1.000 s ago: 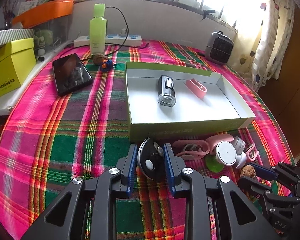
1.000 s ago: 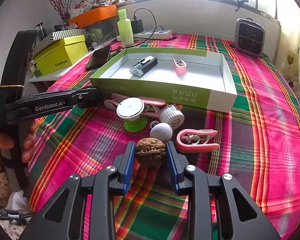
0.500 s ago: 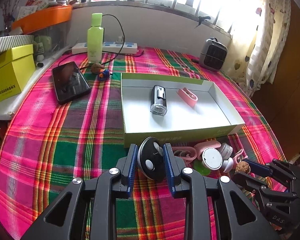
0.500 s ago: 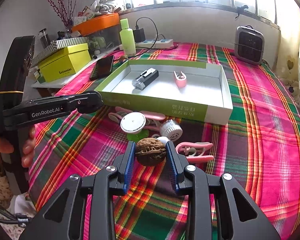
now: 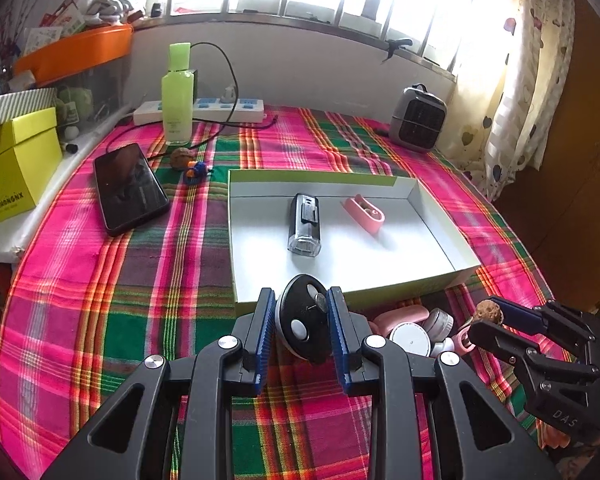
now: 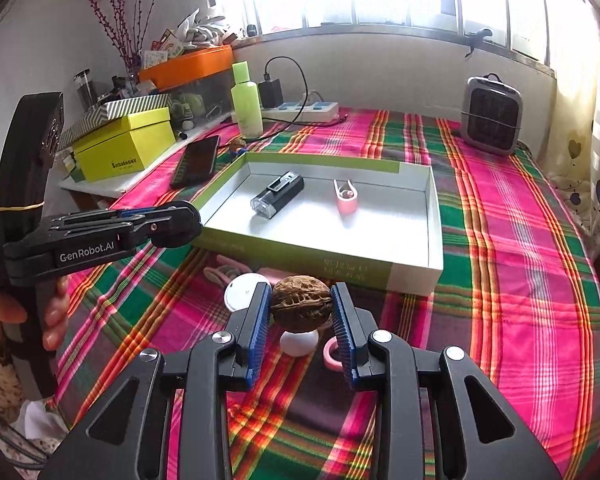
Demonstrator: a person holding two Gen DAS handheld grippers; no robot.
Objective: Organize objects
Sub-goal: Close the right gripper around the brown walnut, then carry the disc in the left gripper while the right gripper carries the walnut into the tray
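Note:
My left gripper (image 5: 302, 312) is shut on a black round disc (image 5: 302, 328) with a white button, held just in front of the near wall of the white and green tray (image 5: 440, 216). The tray holds a black and clear device (image 5: 305, 224) and a pink clip (image 5: 364, 214). My right gripper (image 6: 300, 312) is shut on a brown walnut (image 6: 302, 304), raised above a pile of small things: a white round lid (image 6: 240, 290), a white ball (image 6: 298, 342) and a pink ring (image 6: 332, 354). The left gripper (image 6: 180, 220) shows from the side at the tray's (image 6: 300, 252) near-left corner.
A phone (image 5: 128, 188), a green bottle (image 5: 177, 96), a power strip (image 5: 220, 108), a second walnut (image 5: 180, 157) and a small blue toy (image 5: 196, 172) lie left of and behind the tray. A grey heater (image 5: 418, 118) stands at the back right, a yellow box (image 5: 12, 168) far left.
The right gripper has risen with the walnut, so the white ball and pink ring now lie under it. The left gripper keeps the disc almost still.

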